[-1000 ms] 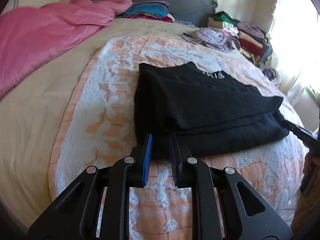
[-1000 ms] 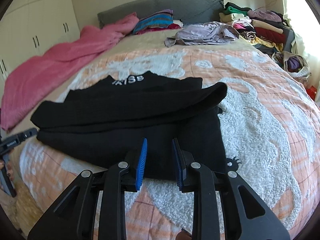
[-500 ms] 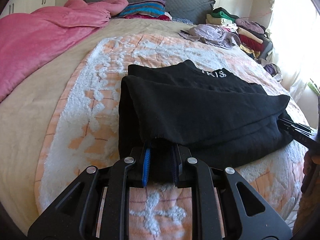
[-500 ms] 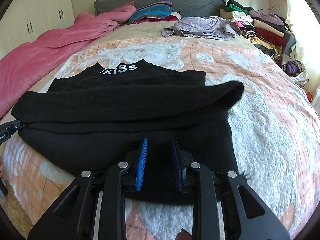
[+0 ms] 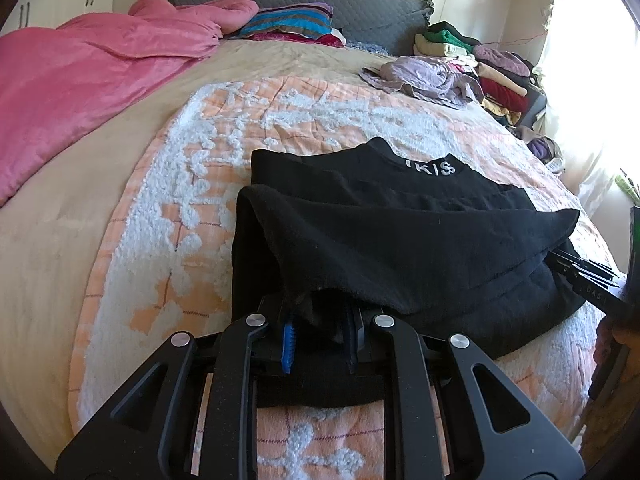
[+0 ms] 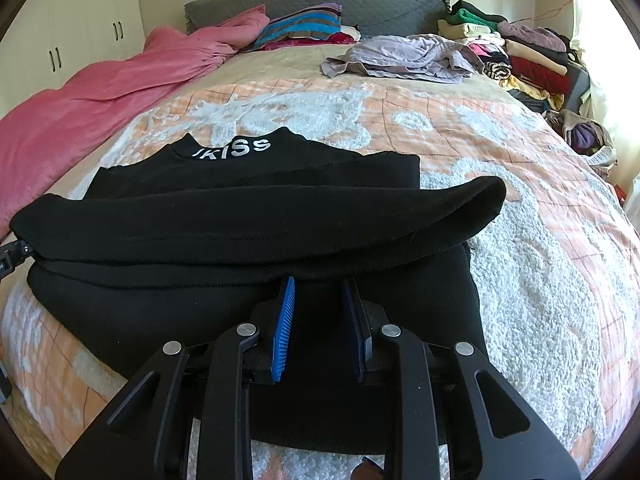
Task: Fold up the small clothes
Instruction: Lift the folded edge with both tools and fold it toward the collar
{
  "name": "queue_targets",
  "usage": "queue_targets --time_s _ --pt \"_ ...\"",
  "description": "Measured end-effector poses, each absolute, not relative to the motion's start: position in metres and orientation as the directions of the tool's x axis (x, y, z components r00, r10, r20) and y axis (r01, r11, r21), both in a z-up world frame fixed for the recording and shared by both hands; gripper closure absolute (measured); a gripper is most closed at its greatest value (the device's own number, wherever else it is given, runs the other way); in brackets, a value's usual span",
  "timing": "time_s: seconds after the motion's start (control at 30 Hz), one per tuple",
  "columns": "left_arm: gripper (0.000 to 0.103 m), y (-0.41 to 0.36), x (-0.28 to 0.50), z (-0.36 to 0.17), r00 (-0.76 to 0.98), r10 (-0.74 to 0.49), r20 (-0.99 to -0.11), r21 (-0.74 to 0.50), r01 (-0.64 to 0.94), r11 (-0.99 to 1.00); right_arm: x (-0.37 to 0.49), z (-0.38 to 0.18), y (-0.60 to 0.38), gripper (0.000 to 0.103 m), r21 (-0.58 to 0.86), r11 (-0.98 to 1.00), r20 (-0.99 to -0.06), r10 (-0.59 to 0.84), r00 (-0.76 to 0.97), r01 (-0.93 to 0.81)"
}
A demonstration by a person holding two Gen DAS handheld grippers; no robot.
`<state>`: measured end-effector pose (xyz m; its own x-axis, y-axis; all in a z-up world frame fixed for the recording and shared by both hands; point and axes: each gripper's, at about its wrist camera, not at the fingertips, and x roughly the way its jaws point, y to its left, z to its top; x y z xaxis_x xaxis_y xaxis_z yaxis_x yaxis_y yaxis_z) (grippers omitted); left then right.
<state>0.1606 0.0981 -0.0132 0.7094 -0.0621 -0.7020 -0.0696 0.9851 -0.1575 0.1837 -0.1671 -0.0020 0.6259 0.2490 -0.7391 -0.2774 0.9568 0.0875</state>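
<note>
Near the foot edge of the bed (image 5: 100, 208), seen from the left wrist camera, the black garment (image 5: 400, 248) lies on the orange-and-white quilt (image 5: 192, 184), its white-lettered neckband toward the headboard. The left gripper (image 5: 318, 336) has its blue-padded fingers pushed into the lower left corner of the cloth, and a bunch of fabric sits between them; the jaws stand narrowly apart with cloth filling the gap, so it appears to have hold of that corner. A raised layer of the garment arches over the lower part. At the right edge of this view the other tool's black frame reaches in under the lifted layer.

From the right wrist camera, the same black garment (image 6: 256, 240) spreads across the quilt (image 6: 540, 240), with a rolled upper layer lying across its middle. The right gripper (image 6: 318, 320) rests over the lower right part of the cloth with its jaws set partly apart; the gap shows only dark fabric beneath, and I cannot tell whether it is pinching anything. Farther up the bed lie a pink blanket (image 6: 100, 100), a loose lilac garment (image 6: 400, 58) and a stack of folded clothes (image 6: 520, 52).

By my judgement, the side folds are done and the bottom-to-top fold is under way. Carrying the hem up to the neckband and flattening remain, and the lilac piece looks unfolded.
</note>
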Motion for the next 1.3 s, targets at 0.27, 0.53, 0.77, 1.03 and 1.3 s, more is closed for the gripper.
queue_targets --time_s 0.27,0.53,0.77,1.03,1.3 --pt "0.092 0.1 0.169 -0.011 0.695 -0.08 -0.715 -0.177 -0.069 0.982 0.196 0.0 -0.166 0.079 0.096 0.953 -0.74 0.261 0.619 -0.286" --pt "0.092 0.107 0.189 -0.007 0.678 -0.087 -0.73 -0.183 -0.072 0.98 0.223 0.008 -0.167 0.079 0.135 0.945 -0.736 0.297 0.609 -0.297" --pt "0.089 0.126 0.214 0.007 0.682 -0.105 -0.724 -0.233 -0.099 0.967 0.256 0.009 -0.169 0.079 0.154 0.95 -0.745 0.292 0.599 -0.272" --pt "0.085 0.154 0.238 0.018 0.692 -0.164 -0.703 -0.357 -0.144 0.923 0.283 0.01 -0.191 0.079 0.223 0.957 -0.733 0.291 0.615 -0.187" --pt "0.062 0.179 0.227 0.015 0.742 -0.185 -0.644 -0.488 -0.212 0.847 0.277 0.018 -0.226 0.061 0.183 0.976 -0.716 0.215 0.664 -0.119"
